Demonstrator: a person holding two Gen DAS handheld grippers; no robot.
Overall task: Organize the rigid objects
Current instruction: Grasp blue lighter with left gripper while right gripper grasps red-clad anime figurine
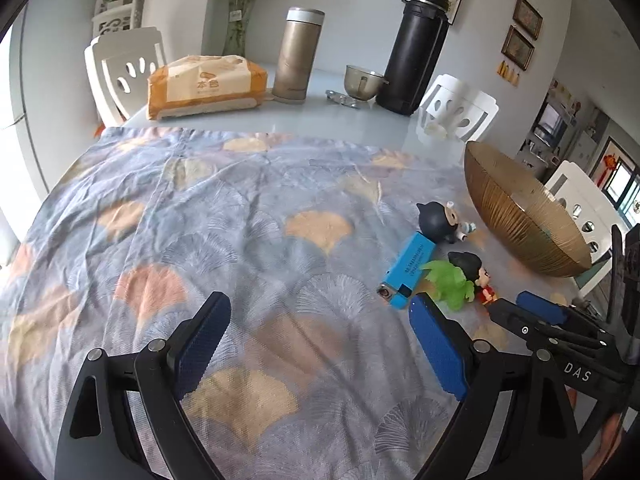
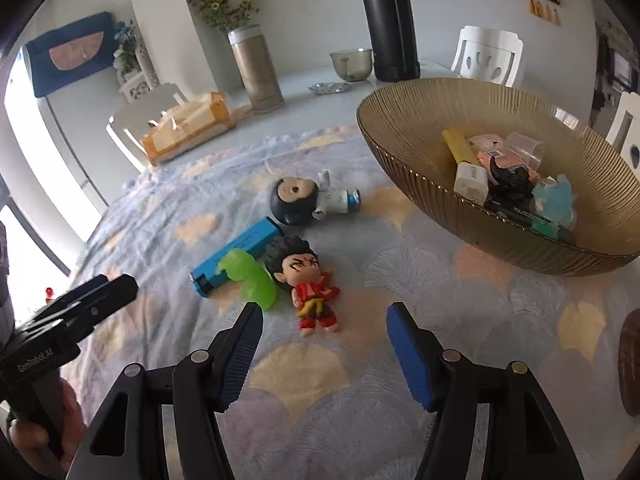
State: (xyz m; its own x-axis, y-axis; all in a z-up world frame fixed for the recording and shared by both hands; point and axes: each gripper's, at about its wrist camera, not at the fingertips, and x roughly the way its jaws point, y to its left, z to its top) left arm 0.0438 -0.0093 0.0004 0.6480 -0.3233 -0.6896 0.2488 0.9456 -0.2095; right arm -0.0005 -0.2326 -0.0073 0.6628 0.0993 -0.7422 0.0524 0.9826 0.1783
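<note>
A red figurine [image 2: 310,284] with black hair lies on the patterned cloth, also seen in the left wrist view [image 1: 478,278]. Beside it lie a green translucent piece [image 2: 252,276], a blue lighter [image 2: 236,254] and a dark-headed white figurine [image 2: 308,198]. A gold ribbed bowl [image 2: 400,120] holds several small items. My right gripper [image 2: 322,316] is open and empty, just in front of the red figurine. My left gripper [image 1: 320,308] is open and empty over the cloth, left of the blue lighter [image 1: 408,270]; the right gripper [image 1: 520,308] shows at its right.
At the far end of the table stand a tissue pack [image 1: 206,86], a gold thermos [image 1: 298,56], a black flask [image 1: 416,48] and a small glass bowl [image 1: 362,82]. White chairs [image 1: 128,68] ring the table. The gold bowl [image 1: 520,216] sits at the right edge.
</note>
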